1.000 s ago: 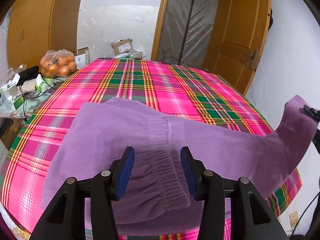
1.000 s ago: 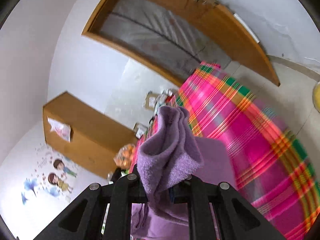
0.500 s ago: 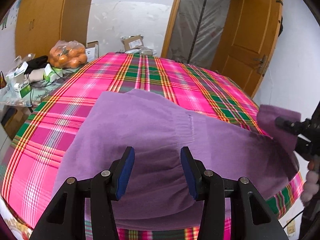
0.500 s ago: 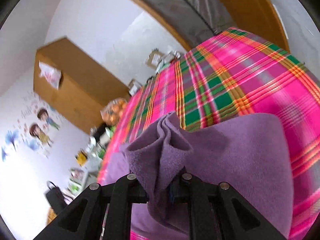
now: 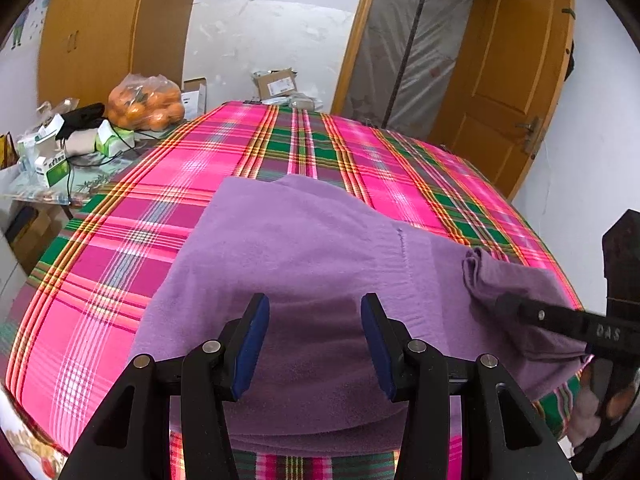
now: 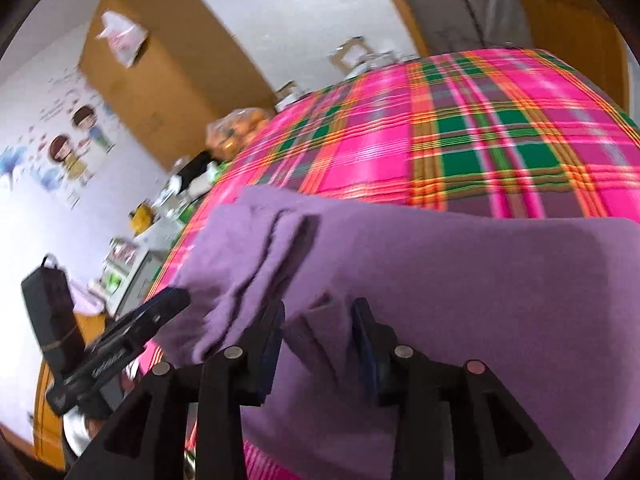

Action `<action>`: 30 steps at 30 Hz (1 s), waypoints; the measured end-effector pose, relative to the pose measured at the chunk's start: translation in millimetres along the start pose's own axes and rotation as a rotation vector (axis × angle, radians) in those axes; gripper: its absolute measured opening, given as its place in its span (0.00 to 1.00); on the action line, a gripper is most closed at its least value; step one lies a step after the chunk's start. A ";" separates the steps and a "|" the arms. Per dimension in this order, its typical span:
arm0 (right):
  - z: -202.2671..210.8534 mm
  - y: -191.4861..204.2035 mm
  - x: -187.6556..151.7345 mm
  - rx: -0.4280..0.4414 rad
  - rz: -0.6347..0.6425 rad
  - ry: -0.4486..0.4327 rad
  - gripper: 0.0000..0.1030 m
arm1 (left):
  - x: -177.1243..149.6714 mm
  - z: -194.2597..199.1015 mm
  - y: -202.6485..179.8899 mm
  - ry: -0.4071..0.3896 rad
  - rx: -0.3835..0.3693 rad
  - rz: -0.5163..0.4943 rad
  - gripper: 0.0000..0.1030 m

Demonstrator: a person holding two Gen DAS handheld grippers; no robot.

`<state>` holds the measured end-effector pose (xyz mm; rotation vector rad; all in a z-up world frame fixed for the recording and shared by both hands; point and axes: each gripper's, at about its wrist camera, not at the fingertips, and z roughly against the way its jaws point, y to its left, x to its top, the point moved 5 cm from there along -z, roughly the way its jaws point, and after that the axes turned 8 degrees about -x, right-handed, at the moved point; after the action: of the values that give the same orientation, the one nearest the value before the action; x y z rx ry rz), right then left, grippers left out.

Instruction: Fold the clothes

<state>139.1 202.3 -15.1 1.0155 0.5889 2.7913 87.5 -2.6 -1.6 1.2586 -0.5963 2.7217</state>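
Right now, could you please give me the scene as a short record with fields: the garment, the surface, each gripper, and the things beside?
garment: purple fleece garment, spread flat, one end folded over on the robot's right
surface: pink and green plaid cloth covering the table
left gripper: open, above the garment's near edge, holding nothing
right gripper: jaws parted around a raised fold of the garment; grip not clear
beside: bag of oranges and small boxes on a side table at the left
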 end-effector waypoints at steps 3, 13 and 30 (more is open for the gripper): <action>0.0 3.8 -11.8 0.042 0.027 0.045 0.35 | 1.0 2.6 -7.1 -0.001 -0.026 -0.011 0.47; 79.7 -57.9 -3.1 -0.016 -0.110 -0.133 0.35 | -5.8 -20.7 -91.6 0.109 -0.328 -0.135 0.49; 101.2 -107.0 -14.7 -0.046 -0.228 -0.172 0.35 | -24.0 -73.7 -120.4 0.245 -0.287 -0.130 0.29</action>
<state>212.2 329.5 4.7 1.0899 0.5762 2.4802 78.9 138.3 -25.2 0.8516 -0.8071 2.5172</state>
